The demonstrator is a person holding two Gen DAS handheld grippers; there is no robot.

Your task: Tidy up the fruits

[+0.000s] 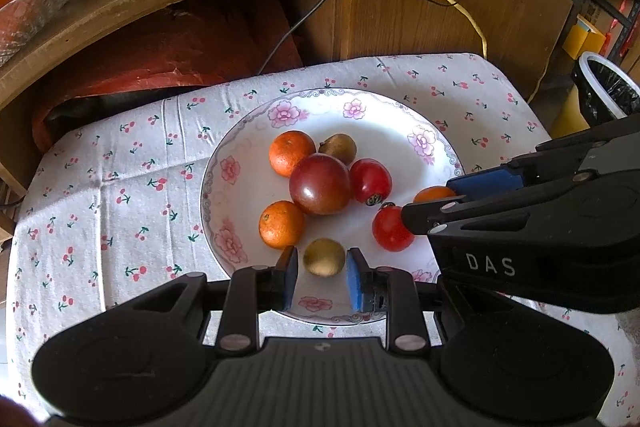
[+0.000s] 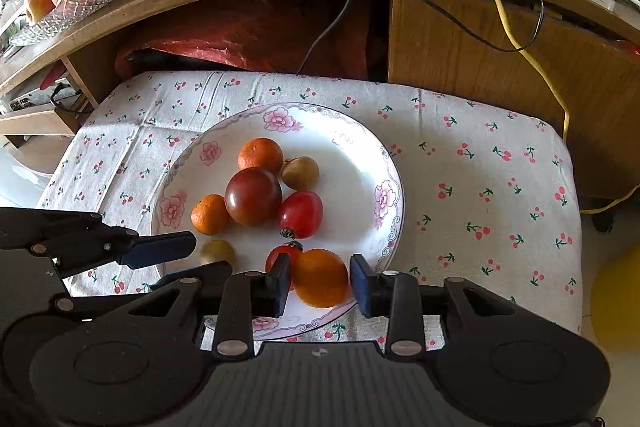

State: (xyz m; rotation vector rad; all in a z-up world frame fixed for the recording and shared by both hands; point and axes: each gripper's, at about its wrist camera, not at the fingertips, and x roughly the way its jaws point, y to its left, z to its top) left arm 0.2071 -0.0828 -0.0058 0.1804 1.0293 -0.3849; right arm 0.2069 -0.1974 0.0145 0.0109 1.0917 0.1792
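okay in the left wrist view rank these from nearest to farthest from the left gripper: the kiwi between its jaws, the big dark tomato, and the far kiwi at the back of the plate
1. The kiwi, right between the left gripper jaws at the plate's near edge.
2. The big dark tomato, mid-plate, straight ahead.
3. The far kiwi, at the back, just right of the tangerine.

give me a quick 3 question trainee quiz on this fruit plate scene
1. True or false: the left gripper has its jaws open around a kiwi.
2. What sits between the right gripper's jaws? A) tomato B) orange fruit C) kiwi
3. How many kiwis are on the plate?

Key: 1 true. 2 B, the orange fruit. 3 two: the near one and the far kiwi.
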